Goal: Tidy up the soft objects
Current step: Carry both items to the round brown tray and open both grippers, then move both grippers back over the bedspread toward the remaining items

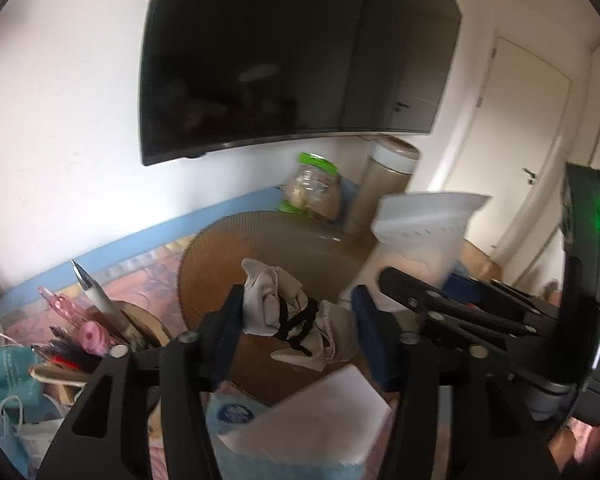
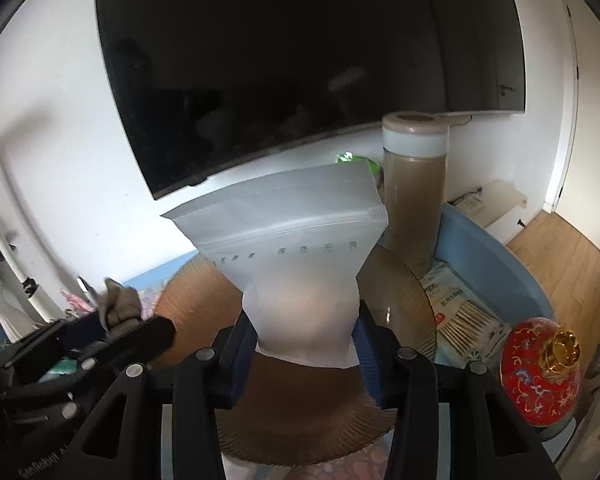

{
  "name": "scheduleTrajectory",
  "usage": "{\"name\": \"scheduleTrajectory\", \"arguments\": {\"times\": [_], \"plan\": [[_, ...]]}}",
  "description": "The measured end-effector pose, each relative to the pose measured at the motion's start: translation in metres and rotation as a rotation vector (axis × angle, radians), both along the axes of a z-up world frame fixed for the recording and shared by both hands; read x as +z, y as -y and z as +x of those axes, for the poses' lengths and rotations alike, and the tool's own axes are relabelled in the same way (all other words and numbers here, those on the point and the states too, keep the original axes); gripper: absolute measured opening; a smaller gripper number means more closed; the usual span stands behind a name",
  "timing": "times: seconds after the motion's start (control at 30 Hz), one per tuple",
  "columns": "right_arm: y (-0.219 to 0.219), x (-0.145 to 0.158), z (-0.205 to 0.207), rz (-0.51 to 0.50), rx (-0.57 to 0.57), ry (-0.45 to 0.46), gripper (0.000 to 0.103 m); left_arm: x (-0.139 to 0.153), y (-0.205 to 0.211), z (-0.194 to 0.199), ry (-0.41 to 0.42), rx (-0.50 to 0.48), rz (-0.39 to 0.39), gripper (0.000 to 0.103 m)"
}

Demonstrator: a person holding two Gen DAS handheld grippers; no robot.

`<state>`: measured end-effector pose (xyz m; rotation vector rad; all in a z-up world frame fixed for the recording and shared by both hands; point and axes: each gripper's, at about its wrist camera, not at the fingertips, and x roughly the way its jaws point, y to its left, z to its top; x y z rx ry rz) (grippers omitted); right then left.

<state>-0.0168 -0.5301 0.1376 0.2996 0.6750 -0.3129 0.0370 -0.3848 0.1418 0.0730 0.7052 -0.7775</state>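
Through my left wrist camera I am seeing what the right one barely catches: a crumpled beige cloth with a black elastic strap (image 1: 296,320), sitting between the fingers of my left gripper (image 1: 300,332). Its left edge is lying against the left pad, while a gap is showing at the right pad, so these jaws are standing spread and not pinching. In the right view only a beige tip of that cloth (image 2: 120,304) is peeking above the left tool's dark fingers.

My right wrist camera is giving the clear look at the frosted white zip-seal pouch with grey printed characters (image 2: 300,272). My right gripper (image 2: 306,344) is squeezing its narrowed lower part, both blue pads pressing into the sides. In the left view the same pouch (image 1: 420,232) is appearing blurred, above the right tool.

Both pieces are hanging over a ribbed brown glass plate (image 2: 400,292). Behind it a tall cylinder with a white band (image 2: 414,184) is standing under the dark wall-mounted television (image 2: 300,60). A red ornate lidded jar with a gold knob (image 2: 540,376) is sitting at the right, and a white tissue pack (image 1: 312,428) is lying close under my left gripper
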Motion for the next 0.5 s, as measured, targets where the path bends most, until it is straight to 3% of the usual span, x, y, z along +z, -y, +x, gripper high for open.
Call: {"name": "scheduleTrajectory", "arguments": {"times": [0.03, 0.1, 0.13, 0.27, 0.5], "plan": [[0.002, -0.002, 0.001, 0.005, -0.001, 0.0, 0.05, -0.001, -0.002, 0.002, 0.001, 0.026, -0.002, 0.079], [0.009, -0.006, 0.001, 0.02, -0.003, 0.003, 0.065, -0.002, -0.01, 0.009, -0.014, 0.055, -0.04, 0.094], [0.013, -0.007, 0.0, 0.025, -0.003, 0.006, 0.069, -0.001, -0.017, 0.011, -0.038, 0.051, -0.08, 0.094], [0.012, -0.004, -0.007, 0.0, -0.012, 0.019, 0.069, 0.005, -0.032, 0.009, -0.076, 0.012, -0.153, 0.094], [-0.012, 0.012, -0.025, 0.001, 0.023, 0.046, 0.07, 0.035, -0.077, -0.036, 0.059, 0.025, -0.135, 0.094]]}}
